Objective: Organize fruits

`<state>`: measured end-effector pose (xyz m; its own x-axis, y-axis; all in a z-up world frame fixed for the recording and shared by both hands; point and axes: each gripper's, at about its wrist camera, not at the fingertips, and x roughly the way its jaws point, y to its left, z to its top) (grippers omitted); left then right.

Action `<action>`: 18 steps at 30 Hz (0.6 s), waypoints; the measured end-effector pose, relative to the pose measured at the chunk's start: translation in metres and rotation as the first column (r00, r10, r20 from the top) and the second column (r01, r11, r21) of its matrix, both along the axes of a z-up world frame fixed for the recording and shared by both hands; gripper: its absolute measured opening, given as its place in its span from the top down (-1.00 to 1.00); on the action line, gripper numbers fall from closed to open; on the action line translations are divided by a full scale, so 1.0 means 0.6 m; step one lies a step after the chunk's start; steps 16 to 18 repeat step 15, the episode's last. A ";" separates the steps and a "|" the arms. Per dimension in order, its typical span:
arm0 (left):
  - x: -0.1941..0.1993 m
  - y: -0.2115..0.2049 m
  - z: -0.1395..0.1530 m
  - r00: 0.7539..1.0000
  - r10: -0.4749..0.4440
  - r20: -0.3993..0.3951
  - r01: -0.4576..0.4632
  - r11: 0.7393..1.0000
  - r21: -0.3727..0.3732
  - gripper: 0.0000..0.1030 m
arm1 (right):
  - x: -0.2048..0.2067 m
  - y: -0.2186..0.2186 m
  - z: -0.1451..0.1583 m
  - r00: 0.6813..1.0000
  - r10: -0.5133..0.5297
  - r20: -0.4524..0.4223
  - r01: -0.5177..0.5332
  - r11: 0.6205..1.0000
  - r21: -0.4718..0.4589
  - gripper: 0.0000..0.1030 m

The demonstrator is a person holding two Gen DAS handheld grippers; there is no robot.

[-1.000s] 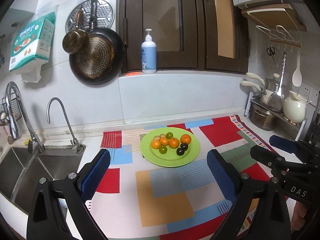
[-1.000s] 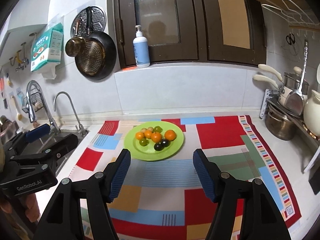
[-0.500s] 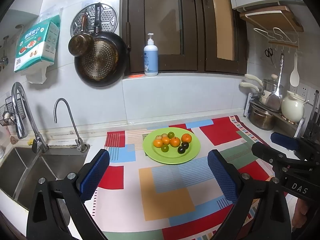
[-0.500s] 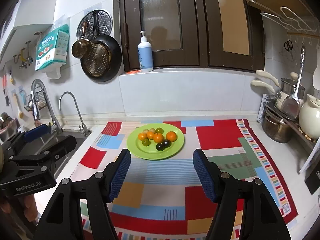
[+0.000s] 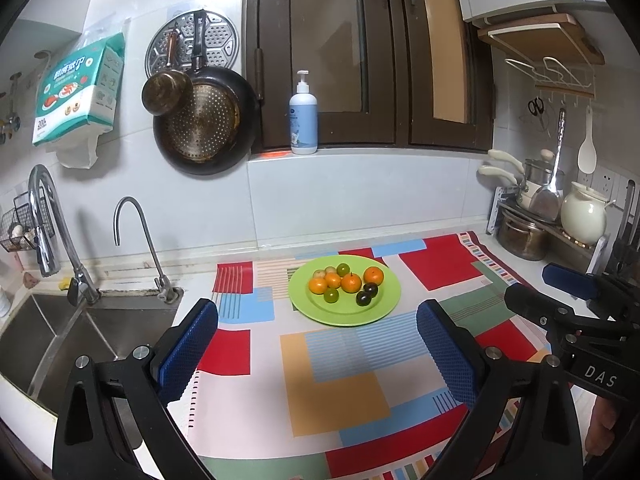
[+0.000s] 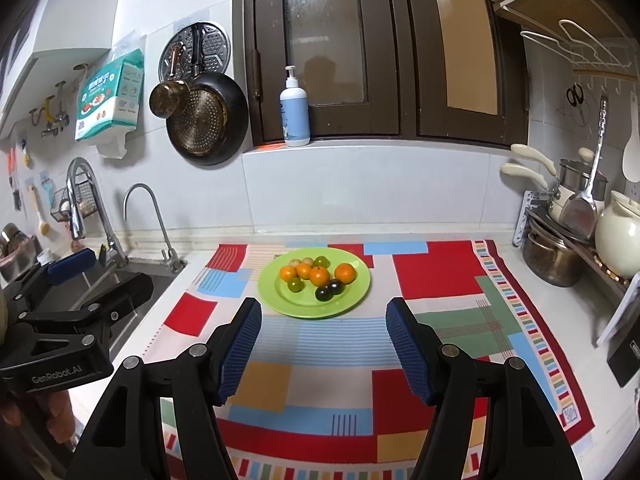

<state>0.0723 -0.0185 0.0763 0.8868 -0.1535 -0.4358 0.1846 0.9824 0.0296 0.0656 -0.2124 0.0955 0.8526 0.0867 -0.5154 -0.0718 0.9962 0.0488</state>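
Note:
A lime green plate (image 5: 384,308) (image 6: 352,300) lies on a colourful patchwork mat (image 5: 340,392) (image 6: 440,272). On it sit several small oranges (image 5: 351,283) (image 6: 319,276), green fruits (image 5: 331,295) (image 6: 295,285), two dark plums (image 5: 367,295) (image 6: 329,290) and pale small fruits (image 5: 325,271) (image 6: 301,262). My left gripper (image 5: 317,344) hovers open short of the plate, nothing between its blue pads. My right gripper (image 6: 323,340) also stands open and empty near the plate's front rim. Each gripper shows at the edge of the other's view: the right gripper (image 5: 568,292), the left gripper (image 6: 80,276).
A steel sink (image 5: 60,336) with two taps (image 5: 136,236) lies left of the mat. Pots, a ladle and a cream jar (image 5: 584,216) crowd a rack at the right. A pan (image 5: 204,120) hangs on the wall, and a pump bottle (image 5: 303,120) stands on the ledge.
Both views have pulled back and risen slightly, so the plate sits a little lower and farther in frame. Both grippers keep the same opening.

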 end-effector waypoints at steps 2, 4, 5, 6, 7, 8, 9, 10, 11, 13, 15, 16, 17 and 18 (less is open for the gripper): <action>0.000 0.000 0.000 1.000 -0.002 0.002 0.002 1.000 -0.002 -0.97 | -0.001 0.000 0.000 1.000 0.001 -0.001 -0.001 1.000 -0.002 -0.27; 0.001 -0.002 0.001 1.000 -0.002 0.006 0.002 1.000 -0.001 -0.97 | -0.003 -0.002 0.000 1.000 0.000 -0.001 0.000 1.000 -0.001 -0.27; 0.000 -0.002 0.001 1.000 -0.002 0.007 0.002 1.000 -0.001 -0.97 | -0.004 -0.002 0.001 1.000 0.000 0.000 0.000 1.000 -0.001 -0.27; 0.000 -0.001 0.001 1.000 -0.002 0.006 0.002 1.000 -0.001 -0.97 | -0.004 -0.002 0.001 1.000 -0.001 0.000 0.001 1.000 0.000 -0.27; 0.001 -0.002 0.002 1.000 -0.002 0.006 0.002 1.000 -0.001 -0.97 | -0.004 -0.003 0.001 1.000 -0.002 0.000 0.002 1.000 0.000 -0.27; 0.000 -0.001 0.002 1.000 0.000 0.005 0.000 1.000 -0.002 -0.97 | -0.004 -0.003 0.001 1.000 -0.003 0.001 0.003 1.000 -0.002 -0.27; -0.001 -0.001 0.002 1.000 0.001 0.005 -0.001 1.000 -0.003 -0.97 | -0.004 -0.004 0.001 1.000 -0.003 0.000 0.003 1.000 0.000 -0.27; -0.001 -0.001 0.002 1.000 0.000 0.005 0.000 1.000 -0.002 -0.97 | -0.004 -0.004 0.001 1.000 -0.002 -0.001 0.002 1.000 0.002 -0.27; -0.001 0.000 0.001 1.000 0.001 0.006 -0.001 1.000 -0.002 -0.97 | -0.004 -0.004 0.001 1.000 0.000 -0.001 0.000 1.000 0.001 -0.27; -0.001 0.001 0.001 1.000 0.001 0.003 -0.001 1.000 -0.003 -0.97 | -0.005 -0.004 0.001 1.000 0.005 0.000 -0.005 1.000 0.004 -0.27; -0.001 0.000 0.001 1.000 0.005 -0.002 -0.005 1.000 -0.002 -0.97 | -0.004 -0.004 0.001 1.000 0.006 0.000 -0.006 1.000 0.003 -0.27; -0.001 0.000 0.001 1.000 0.005 -0.002 -0.005 1.000 -0.002 -0.97 | -0.004 -0.004 0.001 1.000 0.006 0.000 -0.006 1.000 0.003 -0.27; -0.001 0.000 0.001 1.000 0.005 -0.002 -0.005 1.000 -0.002 -0.97 | -0.004 -0.004 0.001 1.000 0.006 0.000 -0.006 1.000 0.003 -0.27; -0.001 0.000 0.001 1.000 0.005 -0.002 -0.005 1.000 -0.002 -0.97 | -0.004 -0.004 0.001 1.000 0.006 0.000 -0.006 1.000 0.003 -0.27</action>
